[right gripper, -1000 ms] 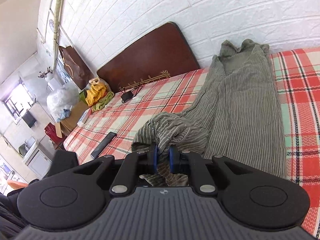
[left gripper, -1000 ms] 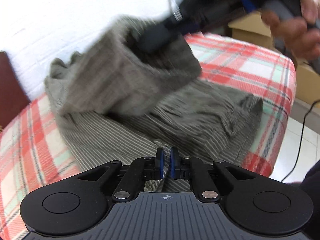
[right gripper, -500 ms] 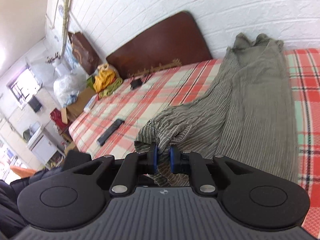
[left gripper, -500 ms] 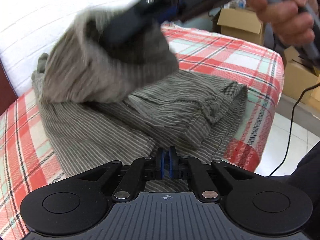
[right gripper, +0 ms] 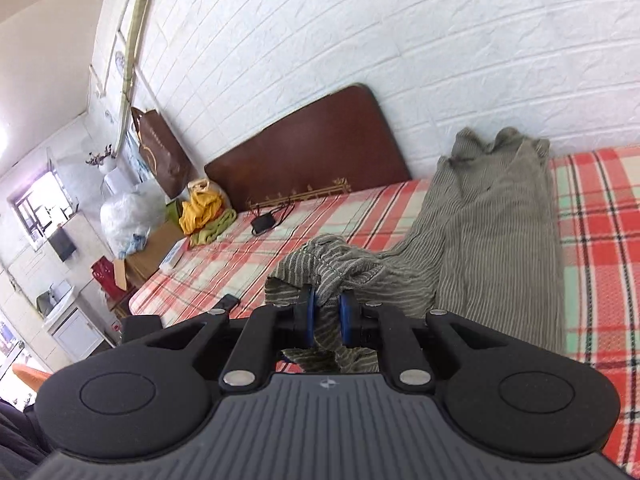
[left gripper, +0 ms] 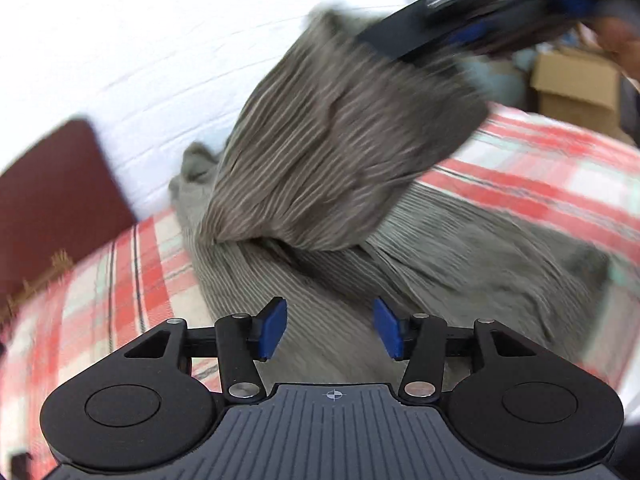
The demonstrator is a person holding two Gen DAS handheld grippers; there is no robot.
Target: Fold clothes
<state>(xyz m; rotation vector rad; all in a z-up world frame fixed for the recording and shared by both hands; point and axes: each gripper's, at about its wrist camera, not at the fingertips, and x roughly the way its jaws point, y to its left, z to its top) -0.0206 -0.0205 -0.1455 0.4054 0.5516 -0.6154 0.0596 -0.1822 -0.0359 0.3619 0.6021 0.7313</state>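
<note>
Right wrist: right gripper [right gripper: 327, 317] jaws clenched on ribbed striped garment [right gripper: 496, 240]; left gripper [left gripper: 330, 330] released.

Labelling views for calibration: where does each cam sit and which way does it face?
Left wrist: on the left hand-held gripper, open, above the striped garment on the plaid bed; the right hand-held gripper and a hand show.
Right wrist: on the right hand-held gripper, shut on the garment, facing headboard and brick wall.
Shared: garment, bed, headboard, wall.

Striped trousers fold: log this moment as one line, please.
stage: fold underway | left gripper: open, above striped trousers | right gripper: shut on trousers, raised above plaid bed
</note>
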